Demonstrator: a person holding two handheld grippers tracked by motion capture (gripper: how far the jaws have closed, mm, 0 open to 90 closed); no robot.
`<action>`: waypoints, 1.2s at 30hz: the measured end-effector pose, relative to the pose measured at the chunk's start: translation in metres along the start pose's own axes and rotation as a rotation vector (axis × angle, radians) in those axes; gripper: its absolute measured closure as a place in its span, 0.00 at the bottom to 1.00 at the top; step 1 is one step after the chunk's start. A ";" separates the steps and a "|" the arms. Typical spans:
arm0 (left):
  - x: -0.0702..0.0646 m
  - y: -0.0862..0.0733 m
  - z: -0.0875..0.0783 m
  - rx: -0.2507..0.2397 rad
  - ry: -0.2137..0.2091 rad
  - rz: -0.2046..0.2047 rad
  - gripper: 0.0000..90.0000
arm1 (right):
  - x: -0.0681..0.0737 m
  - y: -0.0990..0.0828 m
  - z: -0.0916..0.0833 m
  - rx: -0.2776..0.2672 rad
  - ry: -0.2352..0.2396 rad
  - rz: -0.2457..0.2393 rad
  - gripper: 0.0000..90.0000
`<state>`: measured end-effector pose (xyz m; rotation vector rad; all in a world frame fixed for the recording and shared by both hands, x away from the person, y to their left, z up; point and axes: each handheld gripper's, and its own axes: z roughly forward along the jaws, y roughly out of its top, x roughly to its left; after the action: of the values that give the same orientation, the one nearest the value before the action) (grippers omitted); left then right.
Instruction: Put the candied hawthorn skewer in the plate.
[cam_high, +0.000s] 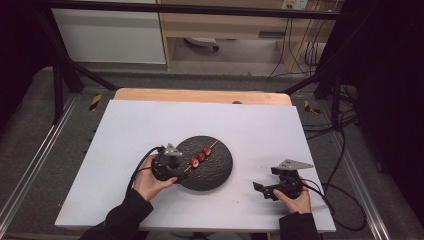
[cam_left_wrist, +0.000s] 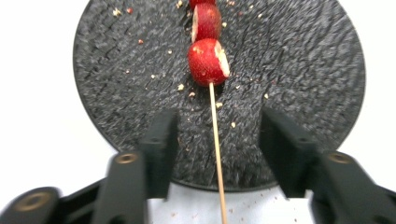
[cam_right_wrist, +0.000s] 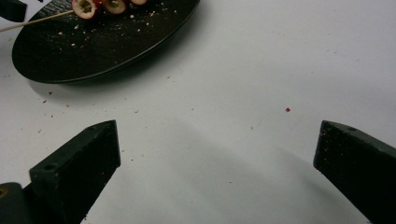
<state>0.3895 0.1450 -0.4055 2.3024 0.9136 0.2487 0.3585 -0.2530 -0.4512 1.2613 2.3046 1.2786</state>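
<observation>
Skewer (cam_left_wrist: 215, 135) on plate (cam_left_wrist: 116, 84) | left hand-held gripper (cam_left_wrist: 219, 140) low, level, jaws astride

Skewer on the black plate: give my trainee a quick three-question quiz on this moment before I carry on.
1. True or false: the left hand-held gripper is clamped on the skewer.
2. How many red fruit pieces sit on the skewer in the high view?
3. Multiple choice: where is the right hand-held gripper? A) over the black plate; B) over the bare white table, beside the plate; C) holding the skewer tip.

Key
1. False: the stick lies between open jaws, and neither pad touches it.
2. Three.
3. B: its jaws stand wide apart with nothing between them.
</observation>
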 end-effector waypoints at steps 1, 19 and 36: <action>0.002 -0.002 -0.003 -0.008 -0.008 0.006 0.44 | 0.000 0.000 0.000 -0.001 0.001 0.001 0.01; 0.039 -0.065 -0.052 -0.163 0.044 0.007 0.07 | 0.000 0.000 0.000 0.002 0.005 0.004 0.01; 0.061 -0.122 -0.054 -0.207 0.059 -0.052 0.07 | 0.002 -0.002 0.003 0.024 0.013 -0.024 0.01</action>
<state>0.3468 0.2797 -0.4439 2.0881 0.9297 0.3731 0.3577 -0.2508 -0.4541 1.2323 2.3440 1.2582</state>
